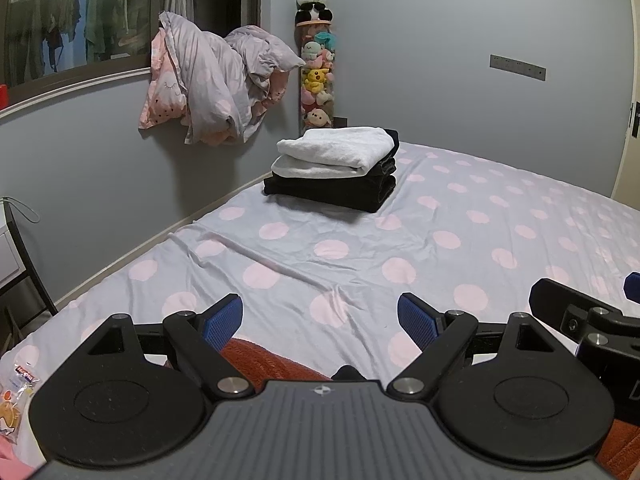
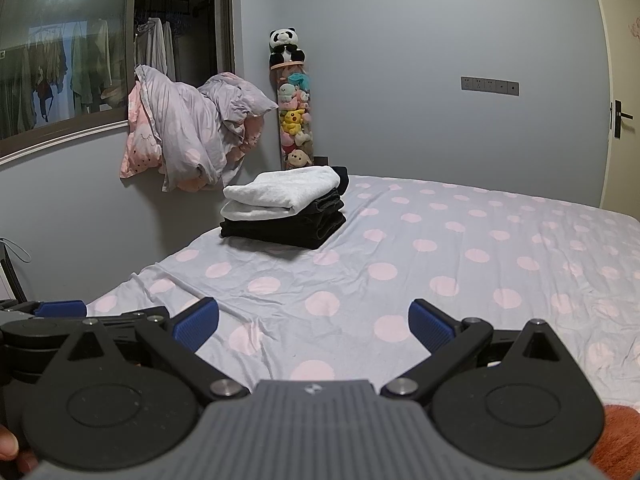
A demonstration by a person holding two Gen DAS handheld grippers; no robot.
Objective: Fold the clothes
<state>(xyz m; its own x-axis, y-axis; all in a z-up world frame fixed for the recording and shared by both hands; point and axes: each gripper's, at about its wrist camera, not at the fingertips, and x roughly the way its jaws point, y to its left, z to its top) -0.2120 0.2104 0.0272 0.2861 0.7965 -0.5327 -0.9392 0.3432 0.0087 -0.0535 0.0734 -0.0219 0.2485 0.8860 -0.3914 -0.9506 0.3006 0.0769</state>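
Note:
A stack of folded clothes, white pieces (image 1: pixel 334 150) on black ones (image 1: pixel 332 190), sits at the far left of the bed; it also shows in the right wrist view (image 2: pixel 280 194). An orange-red knitted garment (image 1: pixel 272 360) lies at the near edge under my left gripper (image 1: pixel 320 322), which is open and empty. My right gripper (image 2: pixel 314 324) is open and empty above the sheet, with a bit of the orange garment (image 2: pixel 616 440) at its lower right. The two grippers are side by side.
The bed has a grey sheet with pink dots (image 1: pixel 440 240). A bundled duvet and pillow (image 1: pixel 216 88) hang at the wall by the window. A tube of plush toys (image 1: pixel 316 80) stands in the corner. A snack packet (image 1: pixel 16 400) lies at the near left.

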